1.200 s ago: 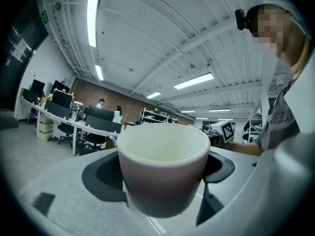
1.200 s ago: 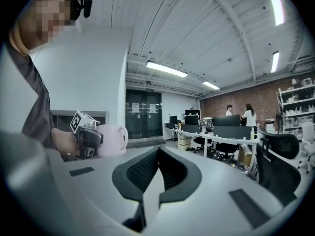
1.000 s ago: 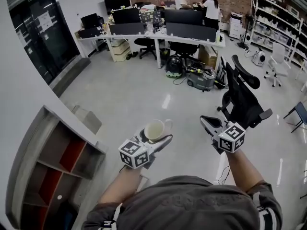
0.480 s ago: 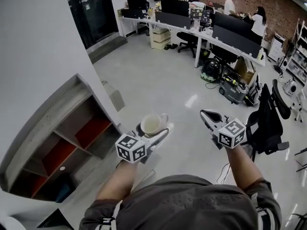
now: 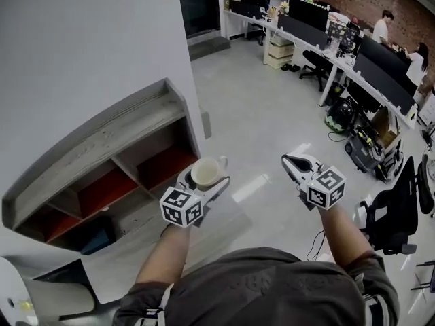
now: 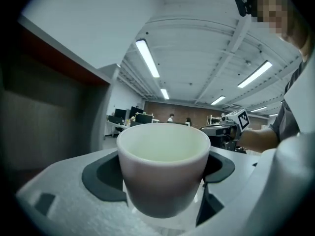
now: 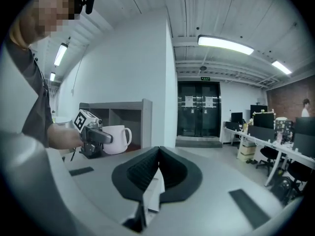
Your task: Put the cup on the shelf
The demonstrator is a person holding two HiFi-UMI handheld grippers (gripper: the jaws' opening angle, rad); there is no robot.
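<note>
A white cup with a handle sits upright and empty between the jaws of my left gripper, which is shut on it. In the left gripper view the cup fills the middle, dark pads pressed on both sides. The grey shelf with red-backed compartments stands against the white wall, just left of the cup. My right gripper is held to the right at about the same height, shut and empty. In the right gripper view its pads meet, and the cup shows beside the shelf.
A white wall rises behind the shelf. Office desks with monitors and two people are at the back right. Black office chairs stand at the right. Grey glossy floor lies ahead. A white rounded object sits at lower left.
The view has swung left: the shelf has come from the lower left to directly beside the cup. Both grippers keep their pose, the left still holding the cup.
</note>
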